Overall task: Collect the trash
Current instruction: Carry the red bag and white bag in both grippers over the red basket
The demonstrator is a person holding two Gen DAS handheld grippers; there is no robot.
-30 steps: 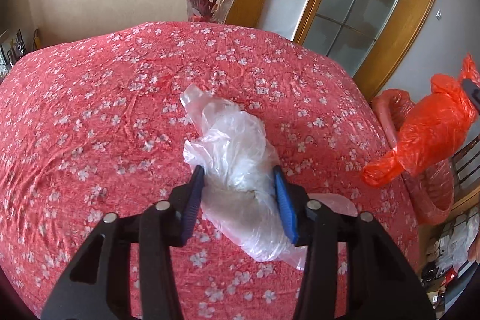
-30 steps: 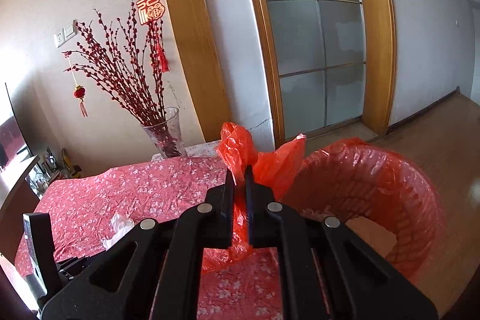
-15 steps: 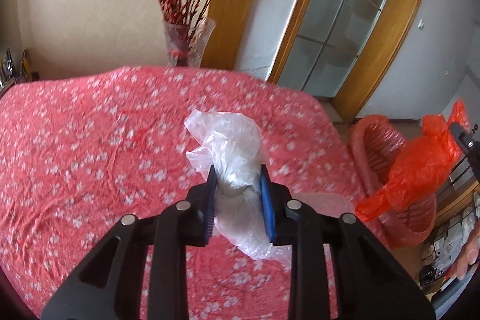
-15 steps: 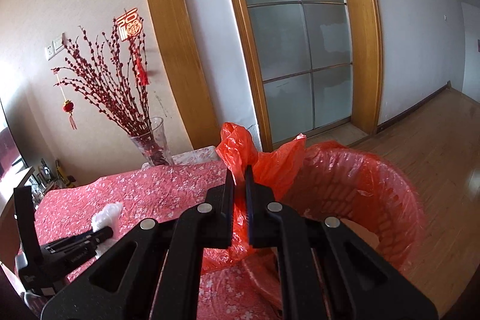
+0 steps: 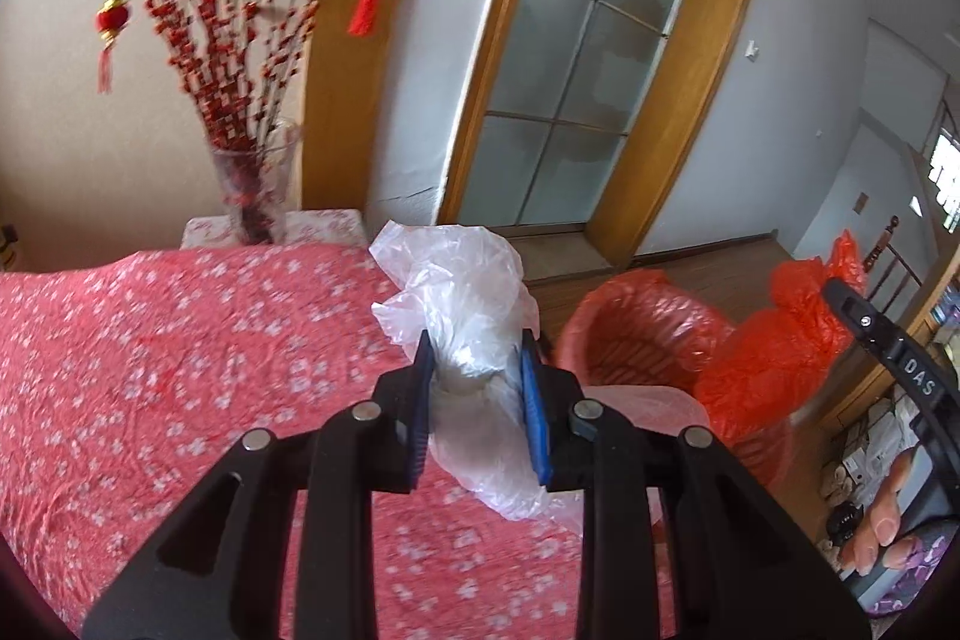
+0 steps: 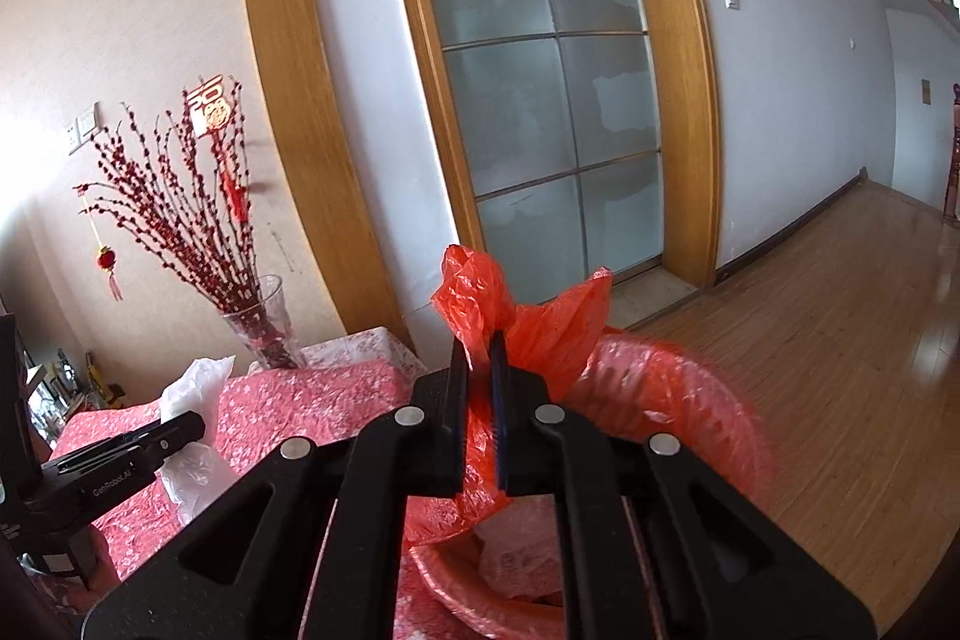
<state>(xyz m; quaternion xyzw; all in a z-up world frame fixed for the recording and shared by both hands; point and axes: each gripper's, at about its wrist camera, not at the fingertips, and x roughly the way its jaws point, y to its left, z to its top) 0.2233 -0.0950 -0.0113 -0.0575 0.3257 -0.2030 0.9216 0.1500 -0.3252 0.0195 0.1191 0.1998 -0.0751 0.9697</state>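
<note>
My left gripper (image 5: 474,376) is shut on a crumpled clear plastic bag (image 5: 462,292) and holds it lifted above the red flowered tablecloth (image 5: 180,370), near the table's right edge. It also shows in the right wrist view (image 6: 192,388). My right gripper (image 6: 478,370) is shut on a crumpled red plastic bag (image 6: 528,328) and holds it over the near rim of the red-lined bin (image 6: 678,400). In the left wrist view the red bag (image 5: 774,358) hangs at the right side of the bin (image 5: 636,334).
A glass vase of red berry branches (image 5: 252,184) stands behind the table's far edge. A glass-paned door with a wooden frame (image 6: 540,100) is behind the bin. Wooden floor (image 6: 840,340) spreads to the right. Boxes (image 5: 870,442) lie on the floor at the far right.
My left gripper closed on the clear bag, lifted it off the tablecloth and carried it right toward the bin. My right gripper kept the red bag over the bin and tilted up slightly.
</note>
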